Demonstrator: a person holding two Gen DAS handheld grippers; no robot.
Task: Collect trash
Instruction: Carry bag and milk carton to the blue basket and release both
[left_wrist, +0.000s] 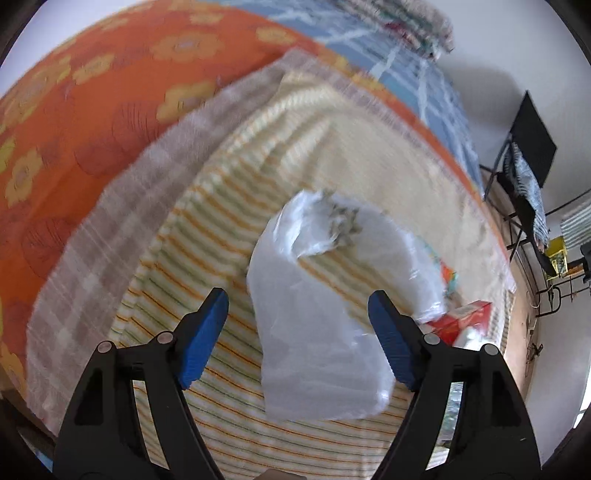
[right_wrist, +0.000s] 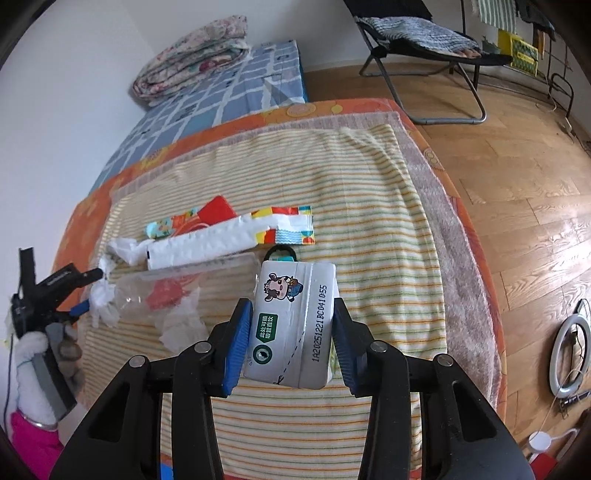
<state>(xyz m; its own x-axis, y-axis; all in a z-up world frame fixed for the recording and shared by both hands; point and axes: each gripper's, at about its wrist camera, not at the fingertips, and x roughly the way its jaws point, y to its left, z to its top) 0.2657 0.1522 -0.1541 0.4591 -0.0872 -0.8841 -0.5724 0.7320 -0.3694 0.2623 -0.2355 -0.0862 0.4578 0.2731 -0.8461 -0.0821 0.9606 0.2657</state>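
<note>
My right gripper (right_wrist: 291, 328) is shut on a white milk carton (right_wrist: 293, 325) with a cartoon cow, held above the striped towel (right_wrist: 369, 221). My left gripper (left_wrist: 297, 317) is open, its blue pads either side of a white plastic bag (left_wrist: 317, 325) that lies crumpled on the towel; whether they touch it I cannot tell. In the right wrist view the left gripper (right_wrist: 86, 291) is at the left edge, by the bag's end (right_wrist: 107, 291). A clear plastic bottle (right_wrist: 177, 286), a red box (right_wrist: 218, 210), colourful wrappers (right_wrist: 291, 229) and crumpled tissue (right_wrist: 181, 325) lie on the towel.
The towel covers an orange flowered mattress (left_wrist: 92, 110). A blue checked mattress (right_wrist: 229, 85) with a folded quilt (right_wrist: 195, 51) lies behind. A folding chair (right_wrist: 417, 40) stands on the wood floor (right_wrist: 517, 184). A ring light (right_wrist: 570, 354) lies at right.
</note>
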